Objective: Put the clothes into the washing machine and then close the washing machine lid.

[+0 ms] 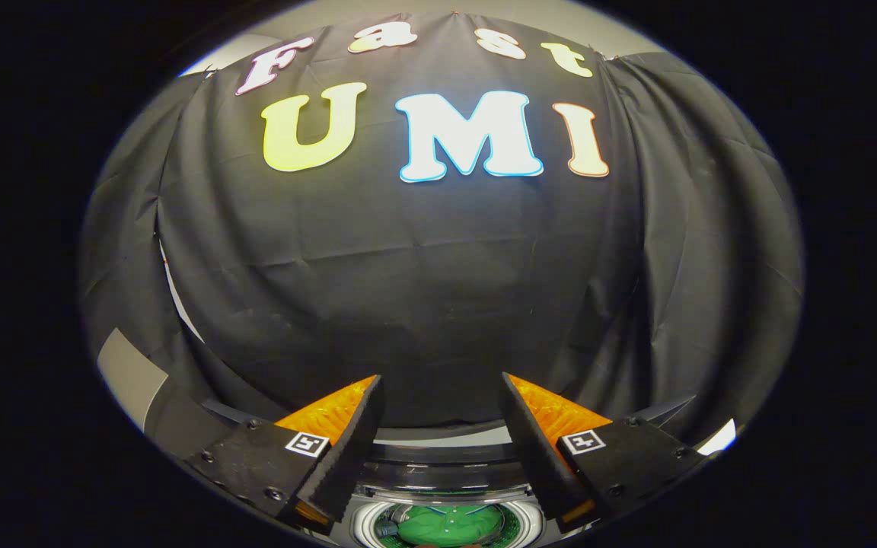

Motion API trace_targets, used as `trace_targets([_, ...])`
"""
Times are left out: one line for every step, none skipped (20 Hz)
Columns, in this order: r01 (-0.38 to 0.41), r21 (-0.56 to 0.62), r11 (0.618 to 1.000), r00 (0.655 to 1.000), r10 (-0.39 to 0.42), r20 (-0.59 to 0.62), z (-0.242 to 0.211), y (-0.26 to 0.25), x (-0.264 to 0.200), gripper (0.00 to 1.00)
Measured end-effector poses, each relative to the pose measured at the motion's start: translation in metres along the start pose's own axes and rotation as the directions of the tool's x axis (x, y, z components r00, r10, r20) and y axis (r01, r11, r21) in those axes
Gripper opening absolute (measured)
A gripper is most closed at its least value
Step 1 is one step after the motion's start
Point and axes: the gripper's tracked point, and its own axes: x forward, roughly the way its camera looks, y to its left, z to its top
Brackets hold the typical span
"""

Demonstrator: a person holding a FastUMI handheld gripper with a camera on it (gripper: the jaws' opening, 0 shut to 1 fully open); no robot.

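Claw wide open, empty | green clothes in washing machine below

Gripper view: rides on my gripper, looking forward along my two parted fingers toward the booth wall, near ahead. Held high over the washing machine; its open drum with green clothes sits below, between the fingers.

Matt black cloth wall; ribbed matt fingers; glossy washing machine rim; green cloth.
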Motion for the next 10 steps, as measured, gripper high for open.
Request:
trace_targets([-0.001,-0.002,1.000,1.000,0.001,0.009,0.000,0.000,0.000,0.95])
trace_targets([-0.003,-0.002,1.000,1.000,0.003,0.014,-0.001,0.001,-0.003,0.95])
trace_targets([-0.005,-0.002,1.000,1.000,0.005,0.021,-0.002,0.001,-0.006,0.95])
trace_targets([-0.008,-0.005,1.000,1.000,0.009,0.028,-0.003,0.001,-0.008,0.95])
trace_targets([-0.011,-0.005,1.000,0.999,0.011,0.037,-0.004,0.000,-0.010,0.95])
trace_targets([-0.012,-0.002,1.000,0.999,0.012,0.049,-0.004,0.000,-0.013,0.95])
trace_targets([-0.011,-0.003,1.000,0.998,0.011,0.062,-0.004,0.000,-0.015,0.95])
trace_targets([-0.009,-0.005,1.000,0.997,0.009,0.073,-0.006,0.000,-0.018,0.95])
trace_targets([-0.007,-0.004,1.000,0.996,0.008,0.084,-0.005,0.000,-0.021,0.95])
trace_targets([-0.007,-0.004,1.000,0.996,0.007,0.094,-0.007,0.001,-0.024,0.95])
